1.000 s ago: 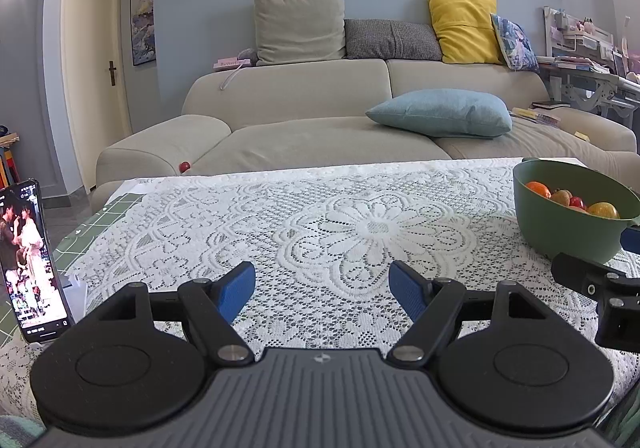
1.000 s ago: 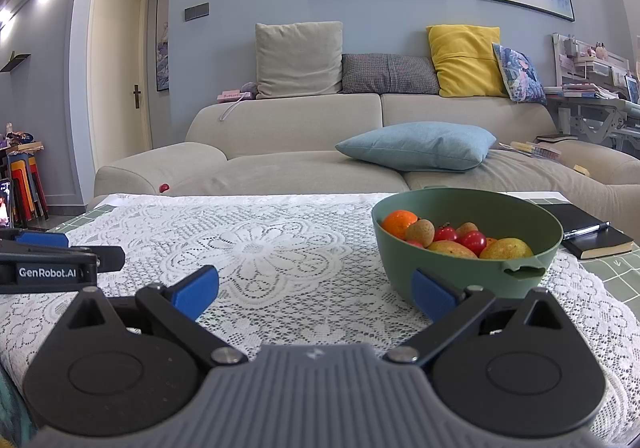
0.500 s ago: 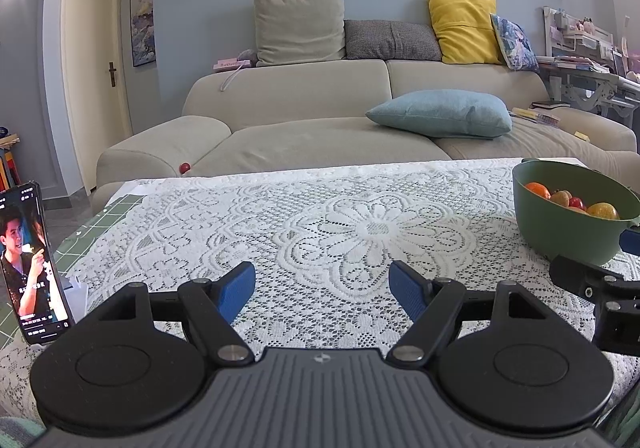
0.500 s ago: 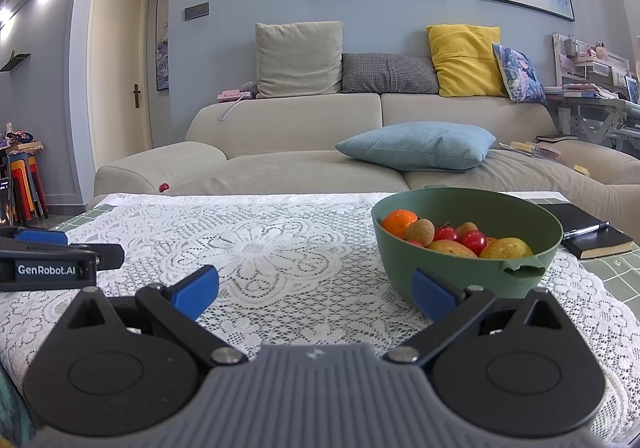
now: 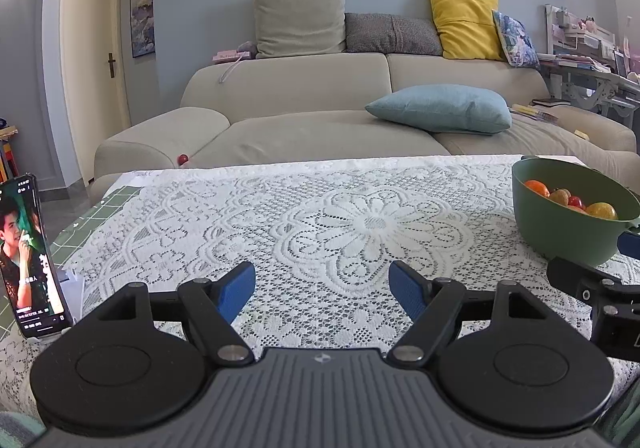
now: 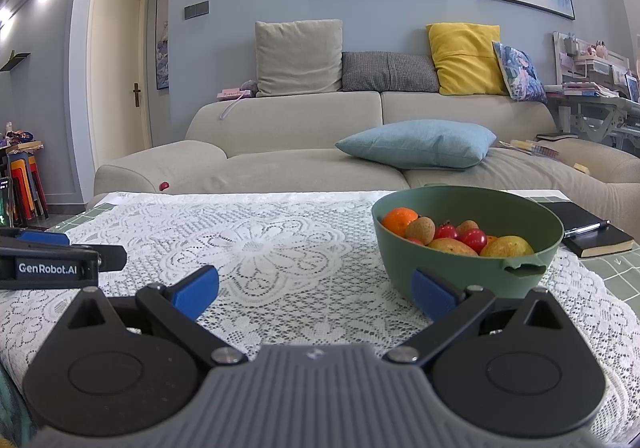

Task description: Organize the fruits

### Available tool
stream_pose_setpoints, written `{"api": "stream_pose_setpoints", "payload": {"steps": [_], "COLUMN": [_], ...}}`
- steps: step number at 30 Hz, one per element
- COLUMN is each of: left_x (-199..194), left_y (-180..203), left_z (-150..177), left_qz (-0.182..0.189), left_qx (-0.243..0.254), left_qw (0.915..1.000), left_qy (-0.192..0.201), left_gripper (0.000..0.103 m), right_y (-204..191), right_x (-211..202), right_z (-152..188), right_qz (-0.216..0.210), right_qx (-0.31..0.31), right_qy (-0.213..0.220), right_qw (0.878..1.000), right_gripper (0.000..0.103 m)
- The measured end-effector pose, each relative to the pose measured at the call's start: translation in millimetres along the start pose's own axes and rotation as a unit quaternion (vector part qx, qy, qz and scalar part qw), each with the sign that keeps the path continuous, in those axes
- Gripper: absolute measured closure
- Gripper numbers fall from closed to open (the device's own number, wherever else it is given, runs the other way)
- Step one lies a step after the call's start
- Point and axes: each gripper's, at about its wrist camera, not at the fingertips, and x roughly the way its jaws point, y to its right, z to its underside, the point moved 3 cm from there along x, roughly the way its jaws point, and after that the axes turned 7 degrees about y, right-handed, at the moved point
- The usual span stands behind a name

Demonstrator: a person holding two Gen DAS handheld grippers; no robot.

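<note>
Green bowl (image 5: 560,236) partly cut off, fruits (image 6: 456,236) half-hidden

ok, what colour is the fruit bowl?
The bowl is matte dark green; the right wrist view shows it best.

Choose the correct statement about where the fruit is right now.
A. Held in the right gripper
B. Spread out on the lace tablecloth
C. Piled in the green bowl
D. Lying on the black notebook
C: the orange, cherry tomatoes and the other fruit all sit inside the green bowl, while the right gripper is open and empty.
</note>
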Motion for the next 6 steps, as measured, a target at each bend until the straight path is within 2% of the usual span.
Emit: {"api": "stream_pose_setpoints", "payload": {"steps": [6], "left_x": [-0.1], "left_y": [1.1], "left_z": [-1.2], "left_qz": [-0.001], "left_qx": [0.001], "left_qw": [1.0000], "left_qy": [0.002], "left_gripper": [0.014], "right_y": [1.3], "right_x": [0.0], "right_z": [1.3], "right_qz": [0.001], "right_qx": [0.000], "right_qy": [-0.002], "right_qw": [1.000], "right_gripper": [0.004]}}
